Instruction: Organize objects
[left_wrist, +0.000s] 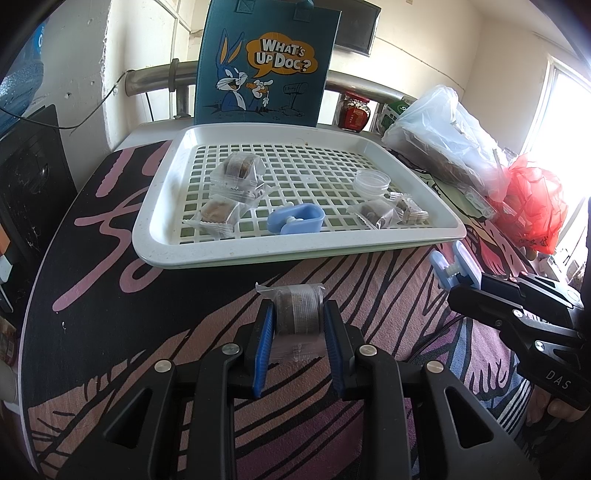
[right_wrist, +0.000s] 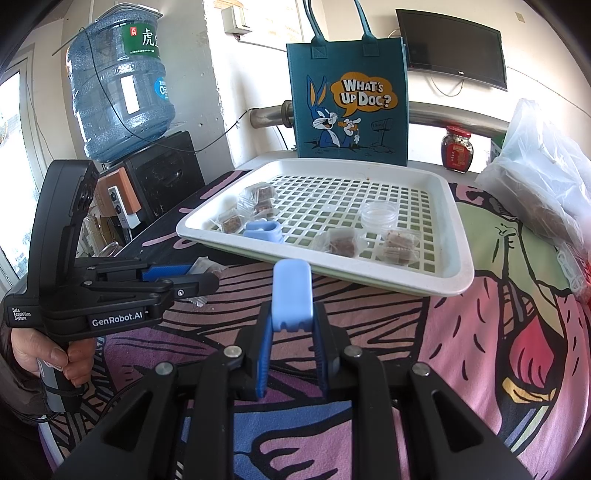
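A white grid tray (left_wrist: 173, 221) (right_wrist: 458, 236) lies on the patterned cloth and holds several wrapped brown snacks (left_wrist: 236, 173), a clear round lid (left_wrist: 372, 181) and a blue clip (left_wrist: 295, 218). My left gripper (left_wrist: 298, 317) is shut on a wrapped brown snack (left_wrist: 298, 312), held in front of the tray's near edge; the gripper also shows in the right wrist view (right_wrist: 192, 277). My right gripper (right_wrist: 291, 317) is shut on a second blue clip (right_wrist: 291, 295), in front of the tray. This clip also shows at the right of the left wrist view (left_wrist: 454, 267).
A blue Bugs Bunny tote bag (left_wrist: 266, 62) stands behind the tray. A red-lidded jar (right_wrist: 458, 149), a clear plastic bag (left_wrist: 443, 136) and a red bag (left_wrist: 532, 206) sit at the right. A water bottle (right_wrist: 118, 85) on a black dispenser stands left.
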